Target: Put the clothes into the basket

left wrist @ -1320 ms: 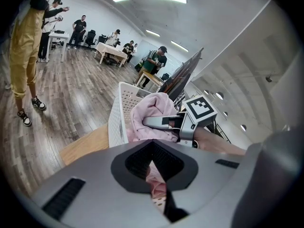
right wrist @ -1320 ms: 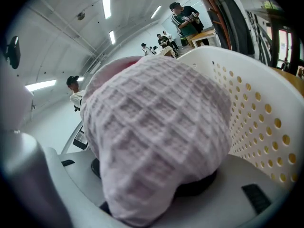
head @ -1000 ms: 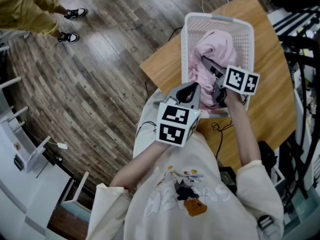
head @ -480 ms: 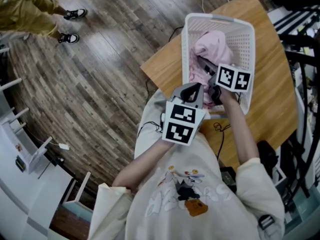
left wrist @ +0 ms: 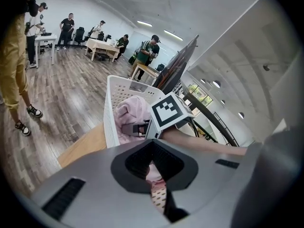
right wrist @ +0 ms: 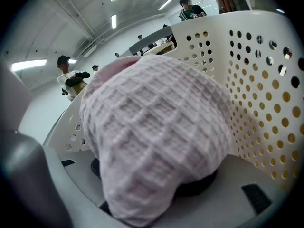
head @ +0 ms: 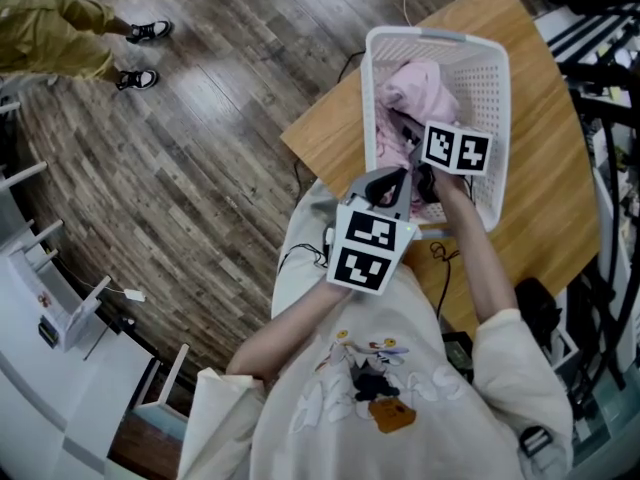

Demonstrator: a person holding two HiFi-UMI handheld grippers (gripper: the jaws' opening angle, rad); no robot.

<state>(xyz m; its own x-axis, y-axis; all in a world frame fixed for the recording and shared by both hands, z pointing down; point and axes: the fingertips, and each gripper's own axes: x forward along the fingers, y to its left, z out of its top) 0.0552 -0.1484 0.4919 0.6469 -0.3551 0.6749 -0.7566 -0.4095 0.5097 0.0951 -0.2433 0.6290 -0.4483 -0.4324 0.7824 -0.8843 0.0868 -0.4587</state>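
Observation:
A white perforated basket (head: pixel 420 36) stands on a wooden table (head: pixel 325 133). A pink waffle-knit garment (head: pixel 415 83) lies bunched inside it. My right gripper (head: pixel 408 133) reaches down into the basket and is shut on that garment; in the right gripper view the pink cloth (right wrist: pixel 156 127) fills the space between the jaws, with the basket wall (right wrist: pixel 256 103) close behind. My left gripper (head: pixel 388 183) hovers at the basket's near rim, its jaws together with nothing gripped. Its view shows the basket (left wrist: pixel 110 108), the garment (left wrist: pixel 127 118) and the right gripper's marker cube (left wrist: pixel 168 110).
Black cables (head: pixel 440 258) lie on the table near the basket's front. Dark metal racks (head: pixel 600 78) crowd the right side. A person in yellow trousers (head: pixel 50 38) stands on the wood floor at far left. White furniture (head: pixel 50 318) sits at lower left.
My right gripper has sunk deeper into the basket with the pink garment, which now sits lower. The left gripper has barely shifted.

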